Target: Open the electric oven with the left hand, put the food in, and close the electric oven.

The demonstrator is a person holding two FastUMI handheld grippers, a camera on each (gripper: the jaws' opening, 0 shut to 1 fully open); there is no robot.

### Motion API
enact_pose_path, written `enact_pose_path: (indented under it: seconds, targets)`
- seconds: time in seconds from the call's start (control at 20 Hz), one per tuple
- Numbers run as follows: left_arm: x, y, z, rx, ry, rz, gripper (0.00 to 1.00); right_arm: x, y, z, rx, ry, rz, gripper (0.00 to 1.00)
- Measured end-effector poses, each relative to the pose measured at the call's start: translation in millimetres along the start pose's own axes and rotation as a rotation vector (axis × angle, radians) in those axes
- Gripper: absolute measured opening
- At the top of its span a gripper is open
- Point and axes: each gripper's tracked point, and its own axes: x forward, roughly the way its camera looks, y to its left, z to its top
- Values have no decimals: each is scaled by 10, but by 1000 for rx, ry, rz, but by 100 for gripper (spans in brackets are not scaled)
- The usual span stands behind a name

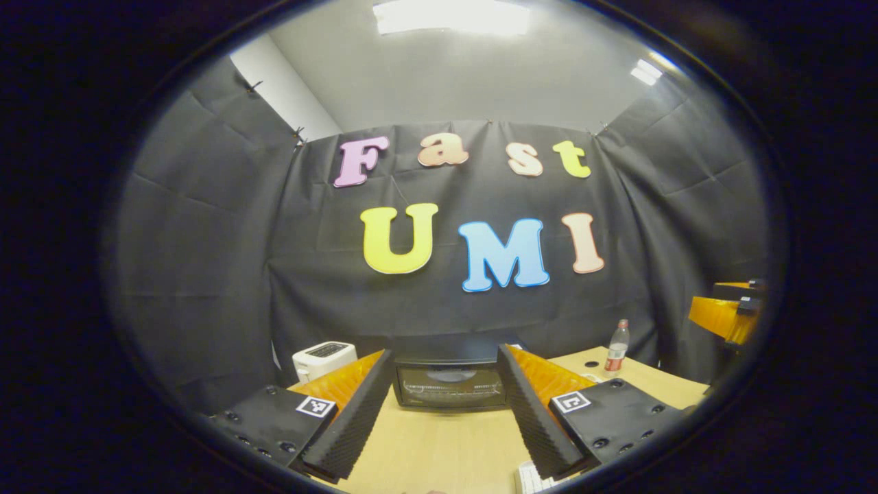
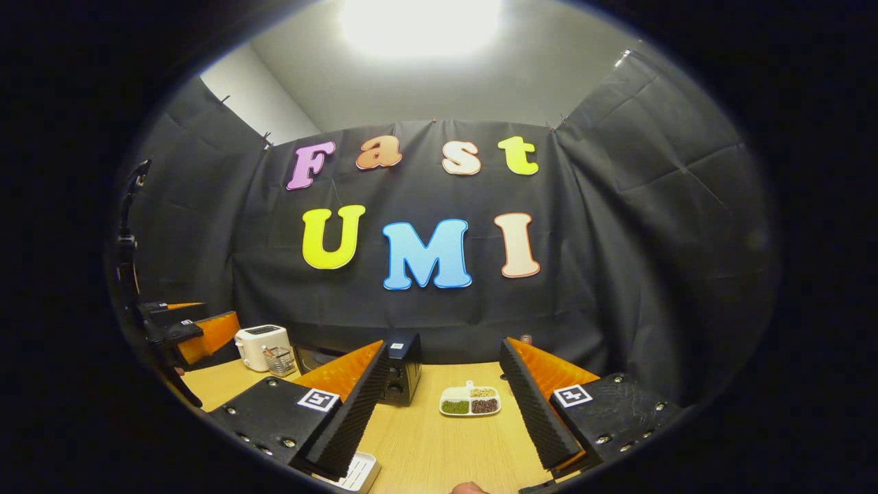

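fingers of the left gripper (image 1: 446,412) stand spread wide at the bottom of the left gripper view, holding nothing, and straight ahead through the gap between them sits the electric oven (image 1: 449,385), lower centre of the frame, its glass door facing the camera and looking shut, its long axis running left to right across the view; the right gripper (image 2: 439,412) is likewise released and empty at the bottom of the right gripper view, and there the oven (image 2: 401,374) shows as a dark box end partly behind its left finger, lower left of centre, while a white divided dish of food (image 2: 470,400) lies on the wooden table (image 2: 425,446) right between the fingers, lower centre; by these pictures the left gripper faces the oven door squarely and is the nearer to it, the right gripper faces the dish, so each hand lies opposite its own thing, and with the door closed and the food outside on the table the oven has yet to take the food in; counted: one oven, one dish with three compartments of food, one white toaster (image 1: 324,358) at lower left, one bottle (image 1: 618,346) at lower right, two grippers, the other one showing at the right edge (image 1: 727,312)
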Motion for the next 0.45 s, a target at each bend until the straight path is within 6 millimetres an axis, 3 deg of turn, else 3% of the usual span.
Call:
enact_pose_path:
  seconds: [0.2, 0.45]
  targets:
    - [-216, 169, -1, -2, 8, 4, 100, -80, 118, -27, 3, 15, -1, 98]
    - [-228, 331, 28, -13, 0, -1, 100, -123, 277, -7, 6, 9, -12, 98]
